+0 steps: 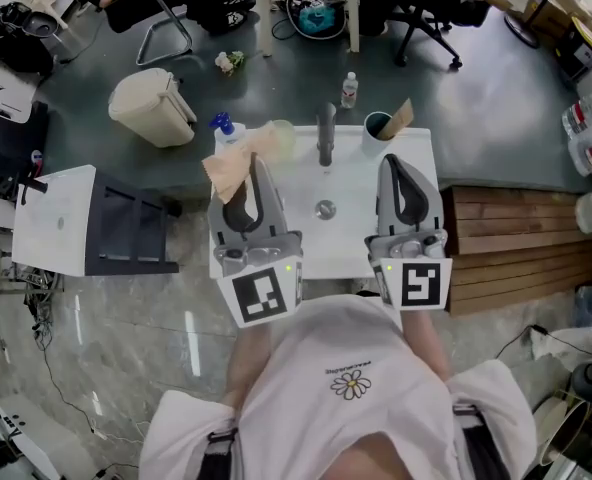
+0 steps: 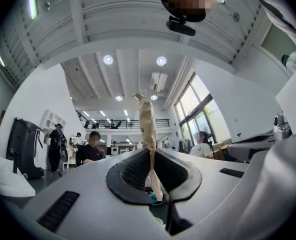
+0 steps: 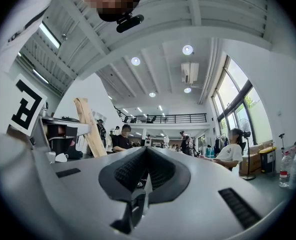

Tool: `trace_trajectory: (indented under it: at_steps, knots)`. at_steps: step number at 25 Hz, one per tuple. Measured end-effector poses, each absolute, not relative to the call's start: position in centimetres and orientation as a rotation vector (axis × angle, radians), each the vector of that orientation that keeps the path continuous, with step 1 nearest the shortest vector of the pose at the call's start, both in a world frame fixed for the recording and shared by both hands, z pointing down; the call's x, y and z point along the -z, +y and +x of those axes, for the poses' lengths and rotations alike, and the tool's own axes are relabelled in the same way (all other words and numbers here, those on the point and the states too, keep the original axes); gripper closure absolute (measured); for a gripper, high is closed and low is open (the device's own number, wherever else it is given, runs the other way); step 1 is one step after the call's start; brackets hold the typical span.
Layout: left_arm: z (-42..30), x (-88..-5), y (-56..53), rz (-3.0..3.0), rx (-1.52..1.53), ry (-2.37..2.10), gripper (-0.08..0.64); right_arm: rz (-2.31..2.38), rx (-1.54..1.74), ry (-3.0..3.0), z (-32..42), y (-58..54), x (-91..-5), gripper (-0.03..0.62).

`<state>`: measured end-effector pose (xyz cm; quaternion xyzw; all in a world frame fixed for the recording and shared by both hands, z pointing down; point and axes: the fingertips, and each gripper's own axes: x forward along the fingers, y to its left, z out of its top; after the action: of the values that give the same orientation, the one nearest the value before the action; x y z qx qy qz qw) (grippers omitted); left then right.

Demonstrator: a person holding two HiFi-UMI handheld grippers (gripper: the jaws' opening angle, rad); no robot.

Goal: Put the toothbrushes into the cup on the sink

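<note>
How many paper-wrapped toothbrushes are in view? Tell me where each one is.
2. One paper-wrapped toothbrush is clamped in the left gripper; the other toothbrush stands in the cup at the back right corner of the sink. More could be hidden behind the grippers.

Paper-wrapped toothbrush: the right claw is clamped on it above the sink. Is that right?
Not the right claw: the left claw is clamped on the paper-wrapped toothbrush above the sink. The left gripper view shows the wrapper pinched between its jaws; the right claw is shut on nothing.
</note>
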<state>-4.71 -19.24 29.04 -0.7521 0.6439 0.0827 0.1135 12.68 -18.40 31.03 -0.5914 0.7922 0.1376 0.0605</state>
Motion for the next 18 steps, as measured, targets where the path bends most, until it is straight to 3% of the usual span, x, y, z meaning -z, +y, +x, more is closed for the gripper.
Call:
trace_trajectory:
  at_steps: [6,18]
  knots:
    - [-5.7,-28.6,-23.7,-2.251,-0.124,1.844,0.525,-1.819,-0.419,2.377,13.5,-18.7,-30.9,0.580]
    - [-6.6,-38.1,-33.0,-2.437,0.102,1.966,0.526,-1.868,-0.380,2.403,13.6,-17.8,-32.2,0.580]
